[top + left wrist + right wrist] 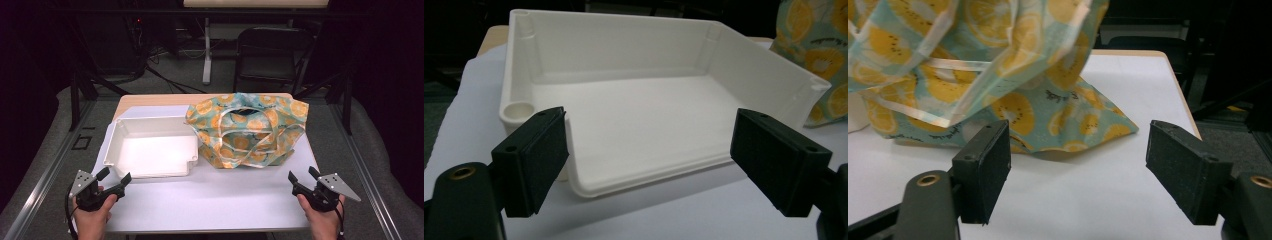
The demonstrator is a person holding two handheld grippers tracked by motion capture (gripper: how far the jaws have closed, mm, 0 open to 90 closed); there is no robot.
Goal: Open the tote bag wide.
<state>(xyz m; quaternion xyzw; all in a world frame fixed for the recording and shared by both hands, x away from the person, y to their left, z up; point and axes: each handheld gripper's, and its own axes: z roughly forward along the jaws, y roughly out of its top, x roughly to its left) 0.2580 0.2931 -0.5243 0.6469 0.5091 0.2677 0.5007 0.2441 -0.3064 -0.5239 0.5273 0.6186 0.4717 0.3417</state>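
One white tray [150,150] and one citrus-print bag [247,130] sat touching mid-counter [210,205]; both hand-held grippers, left [114,181] and right [302,180], hung wide apart over the bare near edge.

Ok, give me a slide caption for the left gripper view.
Open left gripper faces an empty white plastic tray; orange-print fabric bag beside it.

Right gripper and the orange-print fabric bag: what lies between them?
Only bare white table surface, seen in the right gripper view, separates the right gripper from the bag.

You are in a dim lab or studio: a white-topped table [210,200] framed by black rig struts [75,95], cables [165,77], and a folding chair [270,55] behind.
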